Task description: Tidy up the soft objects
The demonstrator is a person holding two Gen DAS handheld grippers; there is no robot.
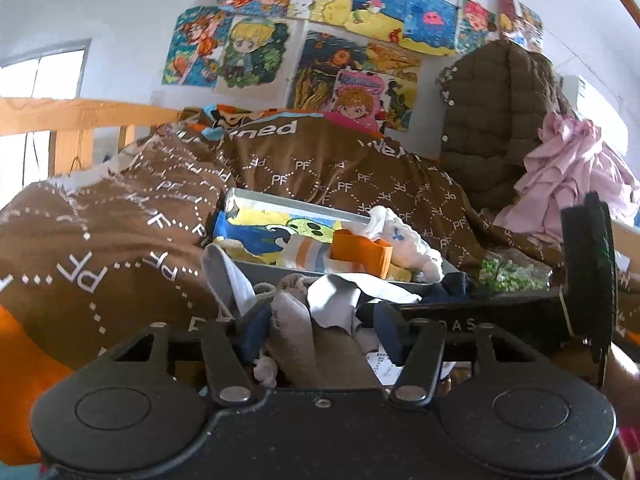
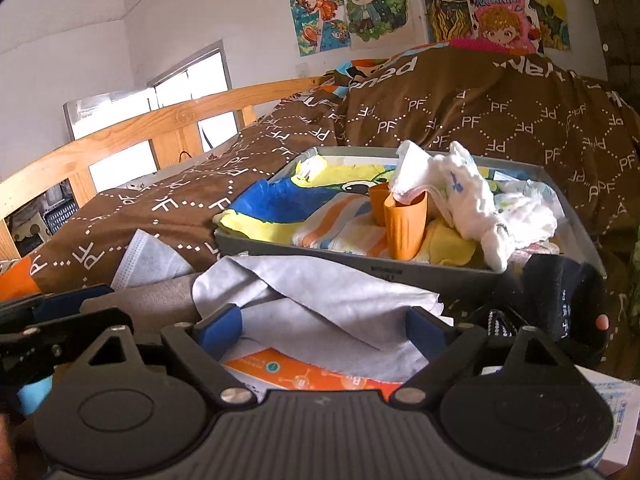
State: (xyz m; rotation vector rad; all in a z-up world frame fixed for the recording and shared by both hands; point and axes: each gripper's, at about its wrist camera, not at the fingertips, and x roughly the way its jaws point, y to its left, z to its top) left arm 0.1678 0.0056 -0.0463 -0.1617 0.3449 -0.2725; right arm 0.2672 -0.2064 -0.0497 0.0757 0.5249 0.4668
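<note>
The left gripper [image 1: 316,332] has its jaws clenched on a beige cloth [image 1: 296,320] at the near edge of the grey tray [image 2: 400,266] on the bed, probably to lift it in; the right gripper [image 2: 320,328] has its jaws released around a pale cloth [image 2: 320,300].

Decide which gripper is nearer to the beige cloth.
Left. The left gripper has the beige cloth between its fingers; the right gripper is beside it, astride a white cloth.

- Grey tray [image 2: 420,270]: floor hidden under piled cloths.
- Orange booklet [image 2: 304,376]: mostly covered by white cloth [image 2: 320,300]; print too small to read.
</note>
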